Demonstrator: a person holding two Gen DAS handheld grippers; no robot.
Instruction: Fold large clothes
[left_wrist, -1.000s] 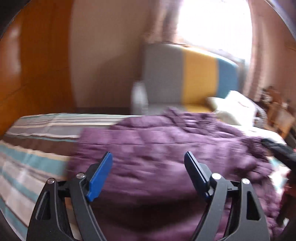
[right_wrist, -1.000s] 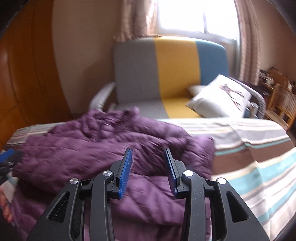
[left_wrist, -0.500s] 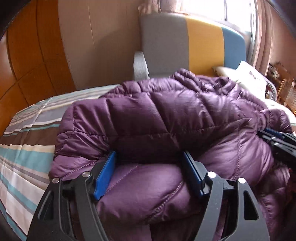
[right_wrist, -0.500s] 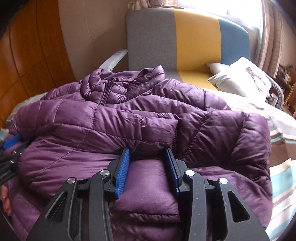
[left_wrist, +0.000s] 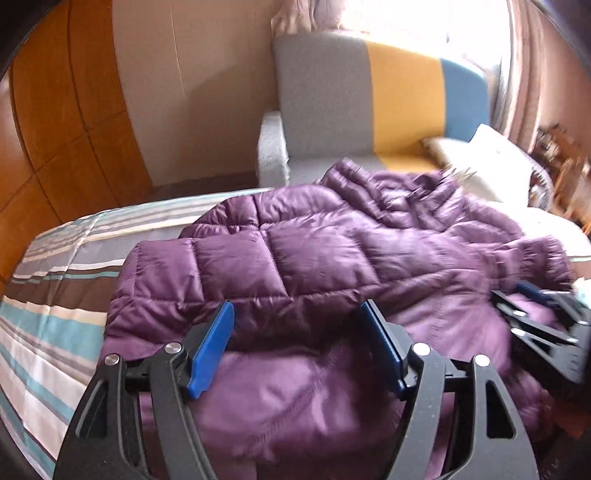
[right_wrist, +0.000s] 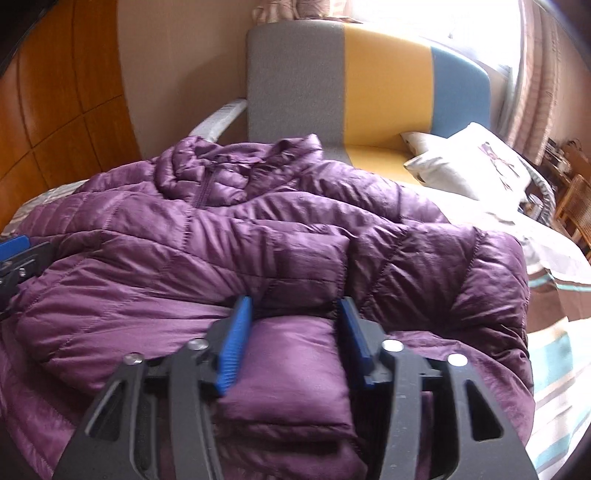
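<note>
1. Left claw (left_wrist: 297, 332) stands wide apart over the near folded layer of the purple puffer jacket (left_wrist: 332, 266); its pads press on nothing.
2. Right claw (right_wrist: 293, 321) is opening, a folded jacket panel between its blue pads (right_wrist: 236, 339), which sit close against it.
3. The jacket lies on the striped bed (left_wrist: 55, 280), collar far.
4. Beyond stands a grey, yellow and blue sofa (right_wrist: 369, 85) with a white cushion (right_wrist: 472, 162).

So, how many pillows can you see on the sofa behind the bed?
2. A white pillow leans at the sofa's right end, and a second, darker pillow lies partly behind it. Others could be hidden behind the purple jacket.
</note>
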